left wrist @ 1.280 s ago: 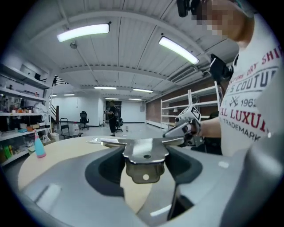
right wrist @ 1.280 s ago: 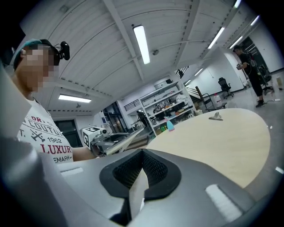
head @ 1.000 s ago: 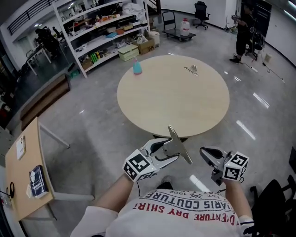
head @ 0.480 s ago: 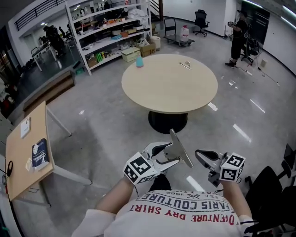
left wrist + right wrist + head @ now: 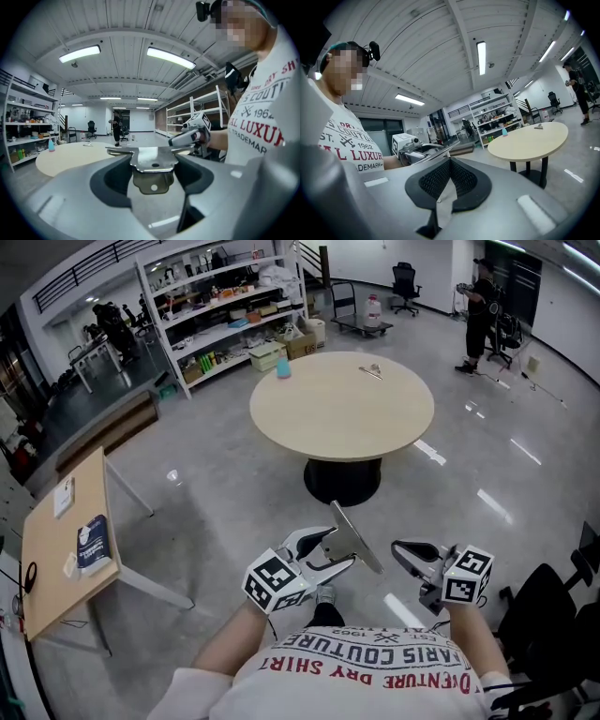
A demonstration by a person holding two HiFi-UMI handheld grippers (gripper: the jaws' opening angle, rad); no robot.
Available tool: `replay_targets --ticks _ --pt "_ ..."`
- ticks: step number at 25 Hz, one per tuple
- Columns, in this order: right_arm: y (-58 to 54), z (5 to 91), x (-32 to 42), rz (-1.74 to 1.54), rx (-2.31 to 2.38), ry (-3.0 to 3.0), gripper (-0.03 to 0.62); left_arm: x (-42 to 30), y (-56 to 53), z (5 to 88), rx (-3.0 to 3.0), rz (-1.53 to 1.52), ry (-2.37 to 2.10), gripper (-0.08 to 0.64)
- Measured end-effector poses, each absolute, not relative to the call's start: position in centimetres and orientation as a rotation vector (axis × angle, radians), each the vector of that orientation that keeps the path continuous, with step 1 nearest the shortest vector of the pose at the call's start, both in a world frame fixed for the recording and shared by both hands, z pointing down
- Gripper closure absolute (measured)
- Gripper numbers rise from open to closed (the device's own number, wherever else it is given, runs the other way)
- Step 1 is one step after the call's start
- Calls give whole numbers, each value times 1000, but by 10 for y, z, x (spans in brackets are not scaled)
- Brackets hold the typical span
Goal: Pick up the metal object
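A flat metal bracket [image 5: 357,539] with a hole stands tilted on edge in front of the person's chest, well back from the round table [image 5: 342,409]. My left gripper [image 5: 330,555] is shut on the bracket's lower end. In the left gripper view the bracket [image 5: 153,161] spans the gap between the two jaws, with the right gripper [image 5: 190,136] seen beyond it. My right gripper [image 5: 405,552] hovers just right of the bracket, apart from it. Its black pads [image 5: 461,177] meet with nothing between them.
On the round table stand a blue bottle [image 5: 283,368] and a small metal piece [image 5: 372,372]. Shelving [image 5: 220,306] lines the far wall. A wooden desk [image 5: 56,568] with a book [image 5: 94,542] is at the left, a black chair [image 5: 553,615] at the lower right, a person [image 5: 481,306] far right.
The round table now lies farther off and smaller in the head view. Both grippers keep their places before the chest, the left still holding the bracket.
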State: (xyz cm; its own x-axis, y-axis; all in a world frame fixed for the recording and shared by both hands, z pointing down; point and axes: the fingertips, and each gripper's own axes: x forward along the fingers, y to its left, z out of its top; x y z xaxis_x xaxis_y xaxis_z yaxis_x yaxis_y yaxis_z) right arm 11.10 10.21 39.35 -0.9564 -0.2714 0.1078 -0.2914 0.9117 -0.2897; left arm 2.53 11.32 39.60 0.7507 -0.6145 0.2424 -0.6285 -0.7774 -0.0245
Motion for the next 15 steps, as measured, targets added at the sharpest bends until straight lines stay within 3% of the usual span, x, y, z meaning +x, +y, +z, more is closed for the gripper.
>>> replay_targets --ticks 15 --pt "129 396 126 432 458 -3003 595 37 136 397 2893 423 -1021 279"
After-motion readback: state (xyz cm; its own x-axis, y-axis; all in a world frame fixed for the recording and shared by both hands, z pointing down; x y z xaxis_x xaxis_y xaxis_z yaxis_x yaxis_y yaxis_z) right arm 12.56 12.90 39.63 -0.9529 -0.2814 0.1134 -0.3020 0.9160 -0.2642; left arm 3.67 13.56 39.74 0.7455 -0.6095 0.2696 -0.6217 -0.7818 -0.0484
